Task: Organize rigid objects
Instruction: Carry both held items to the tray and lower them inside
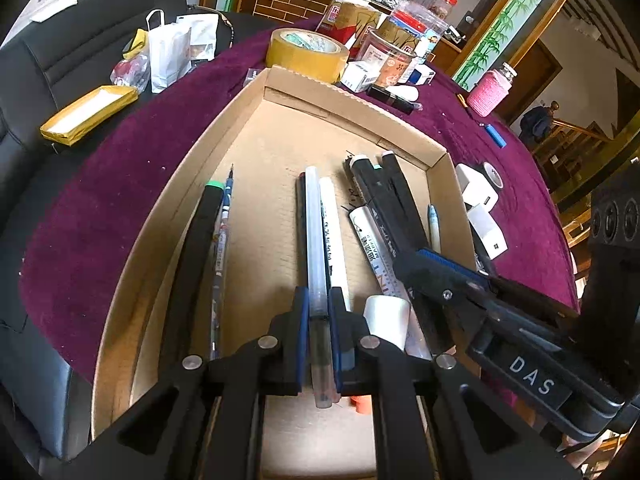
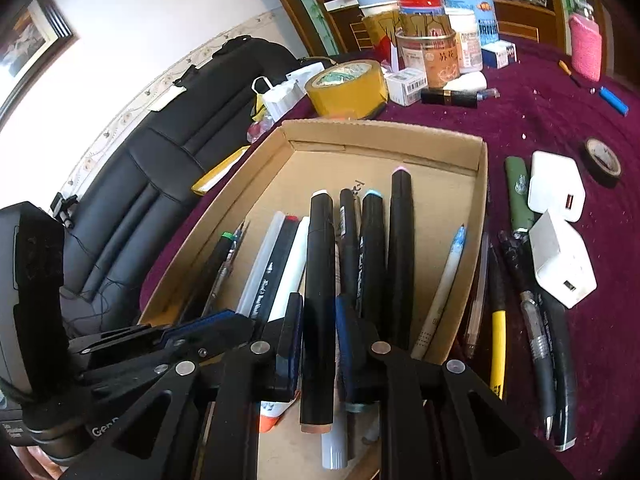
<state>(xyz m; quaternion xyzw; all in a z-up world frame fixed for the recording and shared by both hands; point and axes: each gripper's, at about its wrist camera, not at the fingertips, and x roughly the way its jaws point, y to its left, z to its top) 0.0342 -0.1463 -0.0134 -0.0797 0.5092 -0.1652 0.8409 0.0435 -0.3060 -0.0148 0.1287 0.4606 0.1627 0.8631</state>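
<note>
Cardboard tray (image 1: pixel 352 98), shallow and brown, lies on a round table under a purple velvet cloth (image 1: pixel 120 184); pens and markers lie lengthwise inside it.

Left gripper (image 1: pixel 319 312): black tongs with blue pads, pinching a translucent grey pen (image 1: pixel 316 240) near its lower end. The pen lies along the tray floor toward 12 o'clock, touching a white pen (image 1: pixel 334 232) at its 3 o'clock side.

Right gripper (image 2: pixel 318 320): tongs close around a thick black marker with a white cap (image 2: pixel 320 280), which points toward 12 o'clock over the other pens. Whether the pads press on it cannot be told.

In the tray at 9 o'clock: a black marker with a green tip (image 1: pixel 200 232) beside a thin patterned pen (image 1: pixel 222 240). At 3 o'clock: a slim white pen with a pale blue cap (image 2: pixel 444 280) along the wall.

Outside the tray at 3 o'clock: two white USB chargers (image 2: pixel 556 184), a green cylinder (image 2: pixel 518 196), a yellow-banded pen (image 2: pixel 498 344) and dark pens (image 2: pixel 540 352) on the cloth. At 12 o'clock: a roll of yellow packing tape (image 2: pixel 346 84), touching the tray's far wall in the left wrist view, with jars and small boxes behind.
</note>
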